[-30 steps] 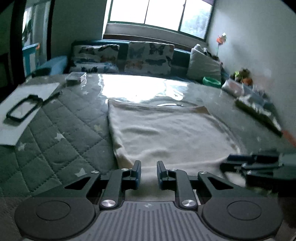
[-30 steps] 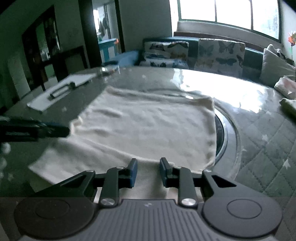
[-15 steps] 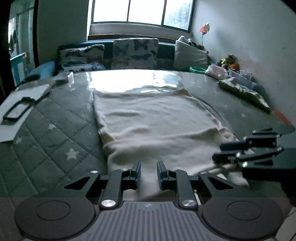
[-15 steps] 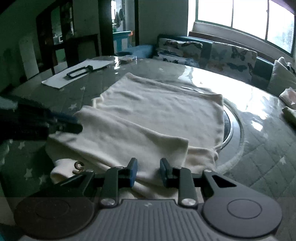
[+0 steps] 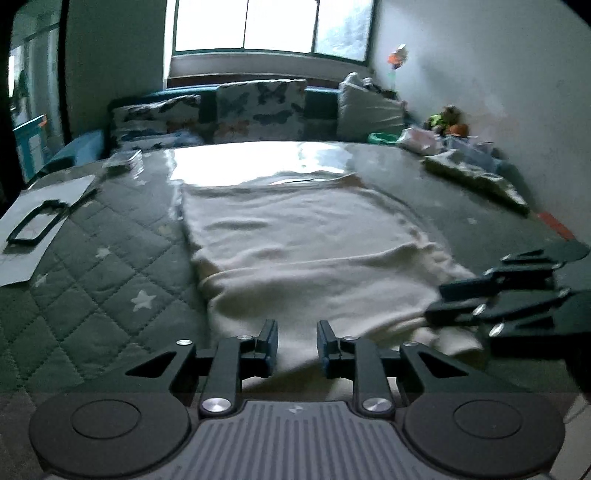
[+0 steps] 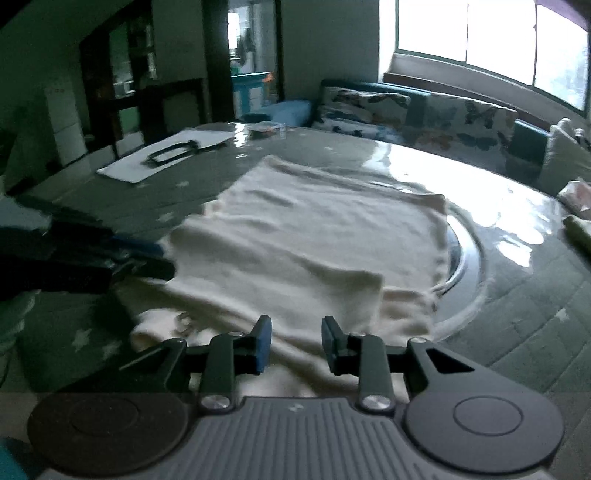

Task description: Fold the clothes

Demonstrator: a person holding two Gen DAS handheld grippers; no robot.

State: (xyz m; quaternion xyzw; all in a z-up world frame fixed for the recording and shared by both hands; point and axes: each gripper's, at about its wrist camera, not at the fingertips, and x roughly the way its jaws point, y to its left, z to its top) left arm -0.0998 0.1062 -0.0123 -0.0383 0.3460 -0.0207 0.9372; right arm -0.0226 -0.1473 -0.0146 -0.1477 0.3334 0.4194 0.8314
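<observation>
A cream knit garment (image 5: 295,236) lies spread on a round table covered with a green quilted star-print cloth (image 5: 96,266) under clear glossy plastic, its near portion folded over onto the rest. In the left wrist view the fold edge runs across the middle of the garment, from about 9 o'clock to 3 o'clock.

The left gripper (image 5: 296,343) hovers at the garment's near edge, at 6 o'clock in its own view. Its jaws are parting, a clear gap stands between the blue pads, and cloth shows in that gap without being pinched. The right gripper (image 6: 296,341) is likewise at 6 o'clock of its view, over the folded near layer; its jaws are also parting and the pads press on nothing. Each tool appears in the other's camera: the right gripper at 3 o'clock in the left wrist view (image 5: 491,299), the left gripper at 9 o'clock in the right wrist view (image 6: 92,258), both blurred, just beside the garment's side edges.

A white sheet of paper with a black rectangular frame (image 5: 35,225) on it lies at 9 o'clock of the table. A sofa with butterfly-print cushions (image 5: 258,110) stands beyond, at 12 o'clock, under a bright window (image 5: 273,26). Other folded cloth (image 5: 476,177) rests at 2 o'clock.
</observation>
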